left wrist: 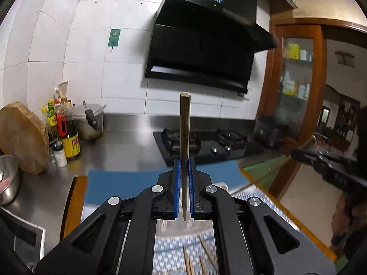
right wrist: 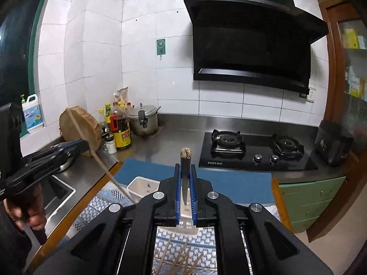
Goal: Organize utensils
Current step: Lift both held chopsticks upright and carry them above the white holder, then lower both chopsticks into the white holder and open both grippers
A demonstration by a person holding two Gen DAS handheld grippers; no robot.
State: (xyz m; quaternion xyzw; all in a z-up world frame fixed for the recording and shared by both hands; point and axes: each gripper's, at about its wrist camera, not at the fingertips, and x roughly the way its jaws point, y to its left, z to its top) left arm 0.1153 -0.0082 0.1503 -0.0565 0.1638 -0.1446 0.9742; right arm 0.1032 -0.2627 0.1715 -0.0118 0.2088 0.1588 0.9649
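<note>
Both grippers are mid-carry, each with a chopstick lifted off the patterned cloth [right wrist: 96, 208]. The left gripper [left wrist: 184, 171] pinches a pale wooden chopstick [left wrist: 184, 126] between its blue pads, thick end pointing up toward 12 o'clock, thin tip back toward the camera. From the right wrist view that same stick slants from 10 o'clock down toward the white holder [right wrist: 143, 186], its tip close to or just at the rim. The right gripper [right wrist: 185, 171] is pressed onto a darker chopstick [right wrist: 185, 160] with a rough, worn butt end, also aimed at 12 o'clock. The next move, as I judge it, calls for tipping each stick thin end down over the holder, then letting go. More loose chopsticks [right wrist: 181, 256] lie at 6 o'clock on the cloth, so the job looks far from finished
</note>
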